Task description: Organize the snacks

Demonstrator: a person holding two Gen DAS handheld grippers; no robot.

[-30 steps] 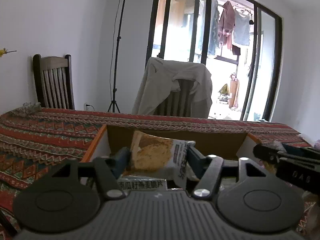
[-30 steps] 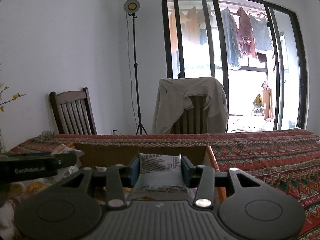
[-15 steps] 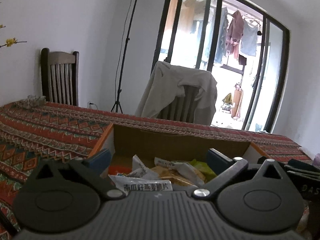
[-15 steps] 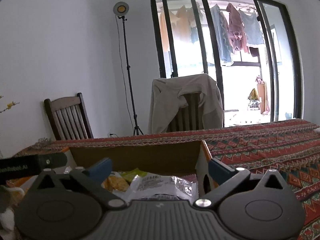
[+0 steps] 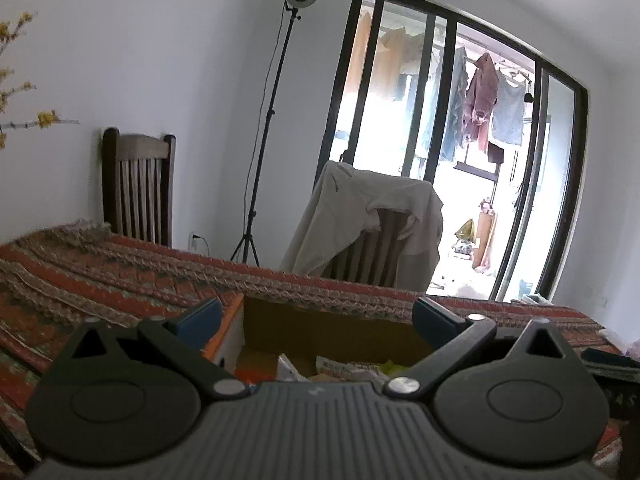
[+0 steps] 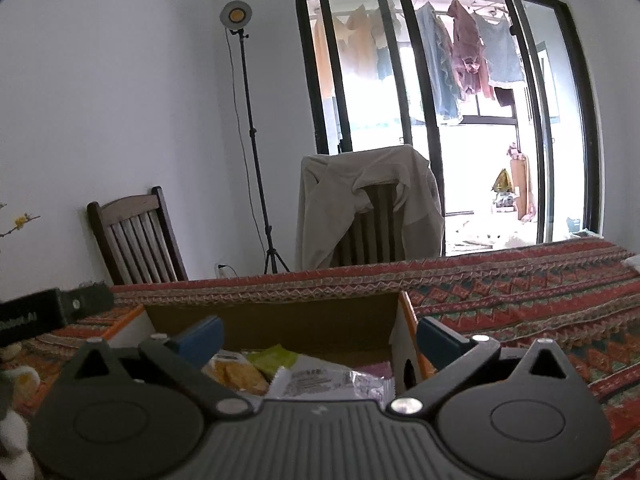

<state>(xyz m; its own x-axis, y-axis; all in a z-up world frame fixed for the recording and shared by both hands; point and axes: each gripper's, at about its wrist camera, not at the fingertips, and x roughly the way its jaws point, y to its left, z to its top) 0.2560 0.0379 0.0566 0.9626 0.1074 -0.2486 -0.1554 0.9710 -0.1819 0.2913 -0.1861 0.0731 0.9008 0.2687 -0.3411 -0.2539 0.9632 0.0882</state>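
An open cardboard box stands on the patterned tablecloth, with several snack packets inside. In the right wrist view a clear packet with printed text, a yellow biscuit packet and a green packet lie in it. Only the tops of packets show in the left wrist view. My left gripper hangs above the box, jaws wide open and empty. My right gripper is open too, above the box's right half, with nothing between its fingers. The left gripper's black body shows at the left edge.
The tablecloth spreads to the right and left of the box. More snack packets lie at the left. Behind the table stand a dark wooden chair, a chair draped with a beige jacket and a lamp stand.
Both grippers let go of their snack packets, which dropped into the box. Both jaws opened wide, and both grippers rose a little above the box.
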